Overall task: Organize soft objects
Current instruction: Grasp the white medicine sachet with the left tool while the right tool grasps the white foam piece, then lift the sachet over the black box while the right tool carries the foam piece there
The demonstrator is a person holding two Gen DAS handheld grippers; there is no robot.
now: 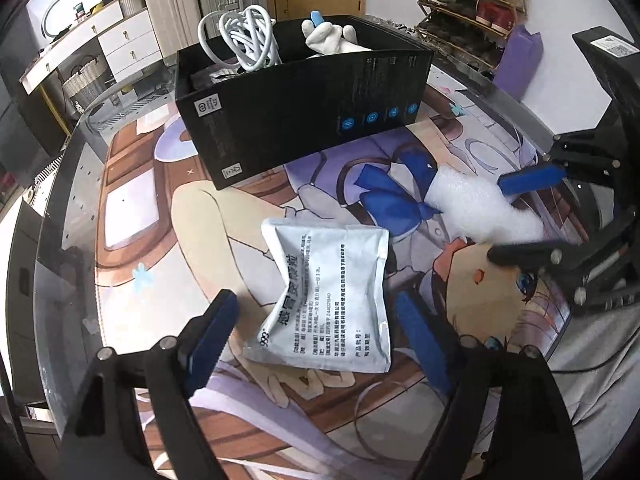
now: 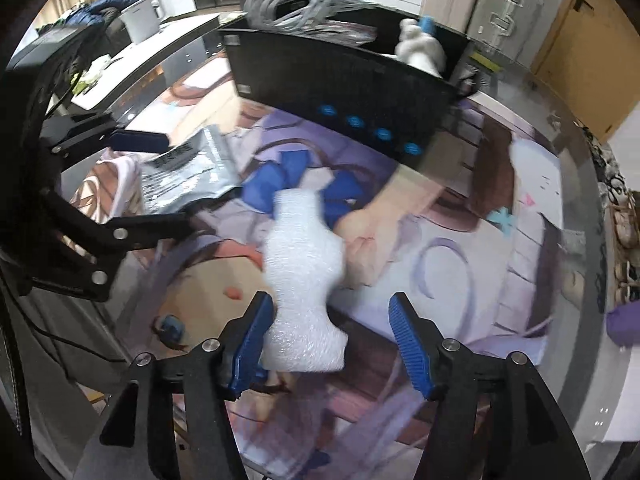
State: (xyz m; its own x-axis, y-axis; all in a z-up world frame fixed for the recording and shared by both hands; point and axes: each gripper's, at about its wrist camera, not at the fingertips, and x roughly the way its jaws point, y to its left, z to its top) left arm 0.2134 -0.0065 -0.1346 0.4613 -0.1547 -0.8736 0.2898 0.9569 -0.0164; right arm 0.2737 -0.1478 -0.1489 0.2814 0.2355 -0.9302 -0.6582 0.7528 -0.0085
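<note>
A white-grey medicine sachet (image 1: 332, 300) lies flat on the printed desk mat (image 1: 160, 220), pinched in at its waist. My left gripper (image 1: 320, 340) straddles it, open, both blue pads clear of it. To the right lies a white bubble-wrap piece (image 1: 480, 204); in the right wrist view this bubble wrap (image 2: 304, 280) sits between the fingers of my right gripper (image 2: 330, 340). It brushes the left pad while the right pad stands apart, so the gripper is open. Behind stands a black box (image 1: 304, 112) holding a white cable coil (image 1: 244, 36) and a white plush toy (image 1: 332, 36).
A purple soft object (image 1: 520, 56) sits at the table's far right edge by a shoe rack (image 1: 472, 4). Suitcases (image 1: 176, 8) and drawers stand behind the box. A white paper (image 2: 540, 176) lies on the mat right of the box.
</note>
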